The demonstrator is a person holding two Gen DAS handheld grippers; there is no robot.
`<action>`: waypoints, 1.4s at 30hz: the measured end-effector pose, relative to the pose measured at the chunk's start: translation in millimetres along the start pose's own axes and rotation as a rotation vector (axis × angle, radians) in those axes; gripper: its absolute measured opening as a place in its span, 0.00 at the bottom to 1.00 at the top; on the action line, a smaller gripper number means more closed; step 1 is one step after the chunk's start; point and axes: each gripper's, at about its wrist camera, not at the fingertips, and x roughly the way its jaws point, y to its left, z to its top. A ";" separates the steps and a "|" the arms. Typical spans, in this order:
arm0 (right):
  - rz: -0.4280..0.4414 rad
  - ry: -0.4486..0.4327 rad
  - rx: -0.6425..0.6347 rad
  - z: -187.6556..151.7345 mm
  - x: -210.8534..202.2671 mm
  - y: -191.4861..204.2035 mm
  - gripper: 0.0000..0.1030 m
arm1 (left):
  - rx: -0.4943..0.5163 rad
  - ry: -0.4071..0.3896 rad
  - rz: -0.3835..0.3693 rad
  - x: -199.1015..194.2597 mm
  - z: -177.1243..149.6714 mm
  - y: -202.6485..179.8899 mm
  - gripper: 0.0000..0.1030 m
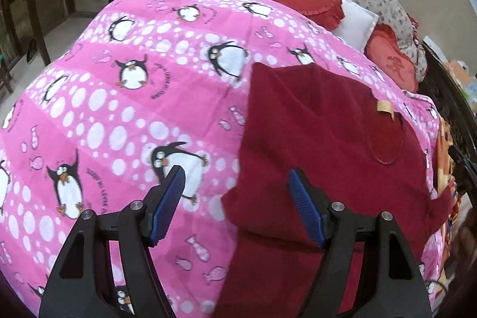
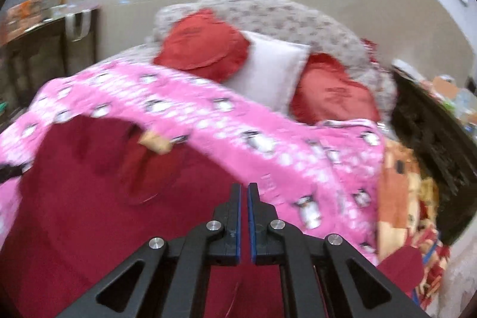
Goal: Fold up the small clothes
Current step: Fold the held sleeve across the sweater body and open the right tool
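While left gripper [image 1: 235,178] gapes above maroon garment [image 1: 322,121], right gripper [image 2: 244,188] fingers nearly together, gripping nothing

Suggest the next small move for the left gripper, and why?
Probably lower the left gripper onto the left edge of the dark red garment and close. Its fingers are wide open with nothing between them, straddling that edge above the pink penguin quilt. The right gripper is shut over the garment; whether it pinches cloth is unclear.
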 end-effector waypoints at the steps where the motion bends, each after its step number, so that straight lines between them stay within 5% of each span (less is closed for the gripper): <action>1: -0.005 0.021 0.034 -2.0 6.4 -6.5 0.03 | 0.017 0.000 0.008 2.4 -0.3 -3.2 0.70; 2: 0.015 0.051 0.076 -5.1 12.8 -13.9 0.03 | 0.032 0.008 0.017 5.4 -0.6 -5.9 0.70; 6: 0.354 0.149 0.278 -24.2 21.6 -40.9 0.05 | 0.054 0.032 0.012 14.8 -2.7 -9.2 0.70; 10: 0.418 0.209 0.107 -36.1 18.1 -20.0 0.50 | 0.054 0.033 0.009 18.2 -0.5 -11.5 0.70; 11: 0.427 0.208 0.075 -38.1 16.4 -14.8 0.51 | 0.047 0.033 0.005 18.0 -0.1 -11.5 0.70; 16: 0.367 0.285 -0.133 -58.8 33.1 18.4 0.49 | 0.048 0.049 0.007 18.2 -2.3 -12.9 0.70; 19: 0.284 0.229 -0.204 -61.3 21.7 23.0 0.04 | 0.053 0.044 0.015 16.2 -3.4 -12.4 0.70; 26: 0.121 0.017 -0.187 -21.1 -10.7 14.3 0.04 | 0.000 -0.017 0.008 11.3 2.8 -16.3 0.70; 30: 0.036 0.044 -0.140 -9.5 25.0 17.2 0.04 | 0.017 0.009 0.001 20.5 -0.3 -28.3 0.70; 34: 0.112 0.176 -0.034 -21.3 48.8 5.7 0.05 | 0.094 0.067 0.049 40.7 -4.6 -36.4 0.70; 36: 0.148 0.160 0.034 -20.2 34.1 -7.1 0.13 | 0.089 0.085 0.047 48.4 -4.8 -32.5 0.70; 38: 0.173 0.161 0.096 -21.1 17.8 -19.3 0.38 | 0.081 0.086 0.042 51.2 -4.5 -30.6 0.70; 42: 0.281 0.233 0.096 -43.5 5.7 -9.4 0.39 | 0.090 0.068 0.060 52.7 -6.0 -34.0 0.71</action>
